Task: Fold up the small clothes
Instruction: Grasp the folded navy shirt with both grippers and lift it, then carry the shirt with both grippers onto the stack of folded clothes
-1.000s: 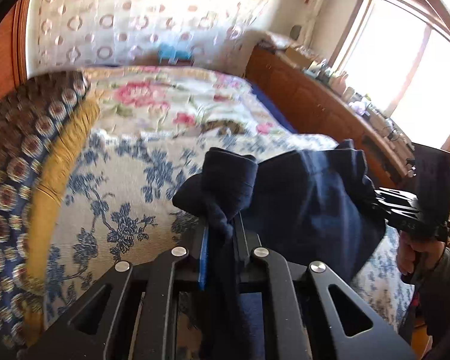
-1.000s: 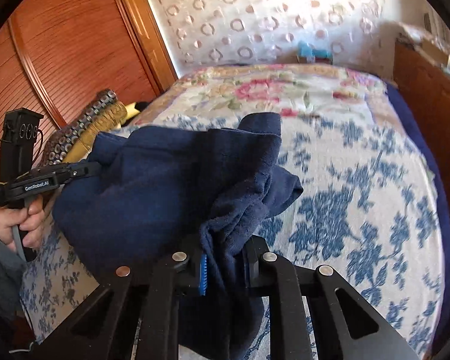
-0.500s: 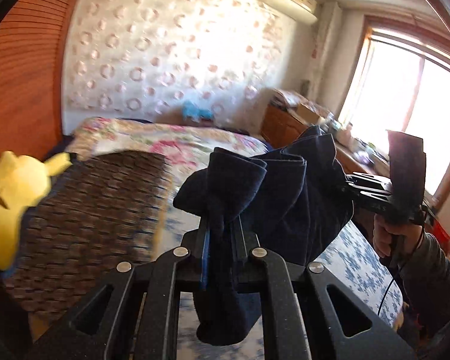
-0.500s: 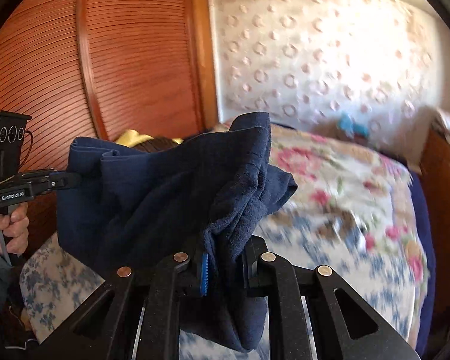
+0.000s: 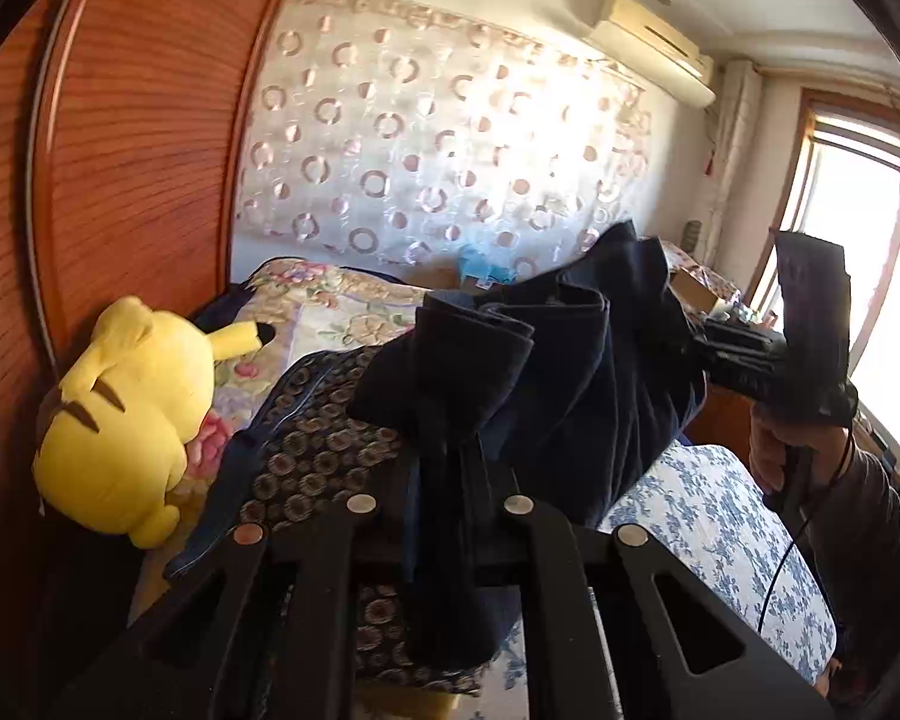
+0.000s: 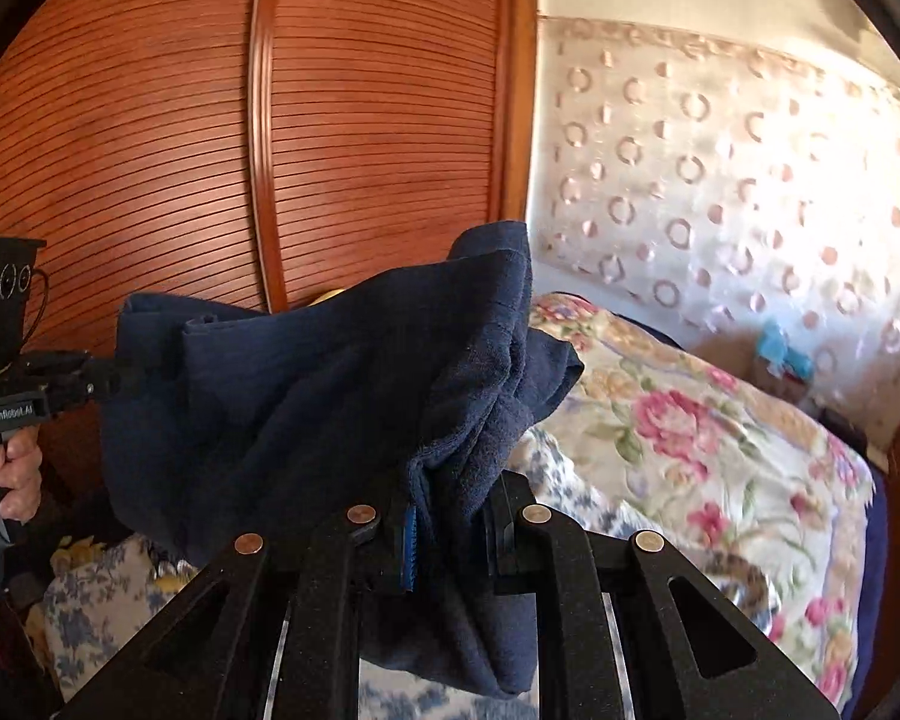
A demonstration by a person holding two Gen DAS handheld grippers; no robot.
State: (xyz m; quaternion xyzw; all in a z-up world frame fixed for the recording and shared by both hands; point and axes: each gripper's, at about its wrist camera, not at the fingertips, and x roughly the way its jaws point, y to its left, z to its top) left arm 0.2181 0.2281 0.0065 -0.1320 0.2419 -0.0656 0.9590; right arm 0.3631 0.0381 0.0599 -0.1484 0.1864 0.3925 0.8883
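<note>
Holding the navy garment [image 5: 576, 372] up off the bed [image 5: 720, 528], you have it slung between both tools — bunched and sagging, with no clean crease visible yet. Your left gripper [image 5: 444, 480] has its jaws clenched on a gathered wad at one end of the cloth; your right gripper [image 6: 450, 516] has its jaws clamped on the other end, a strip of blue pad showing beside the fabric. In the right wrist view your left hand [image 6: 6, 474] squeezes the trigger handle at the far left, and in the left wrist view your right hand [image 5: 792, 450] does the same at the far right. I judge the fold as barely begun: the piece is lifted and held by two points, but it still has to be spread, laid flat and doubled over — nearly all the work is left. No finished stack of clothes shows anywhere in either view.

Reading the room from left to right: a ribbed reddish wooden wardrobe door [image 6: 270, 138] fills the left; against it sits a yellow plush toy [image 5: 126, 414] at the bed's edge. Beside the toy lies a dark cushion with a ring pattern [image 5: 312, 450], partly under the hanging garment. Behind runs a pale wall covering dotted with circles [image 5: 426, 150], with an air conditioner [image 5: 654, 48] high up. The bed carries a pink floral quilt [image 6: 690, 420] farther back and a blue-flowered sheet nearer you. A bright window [image 5: 870, 276] closes the right side.
</note>
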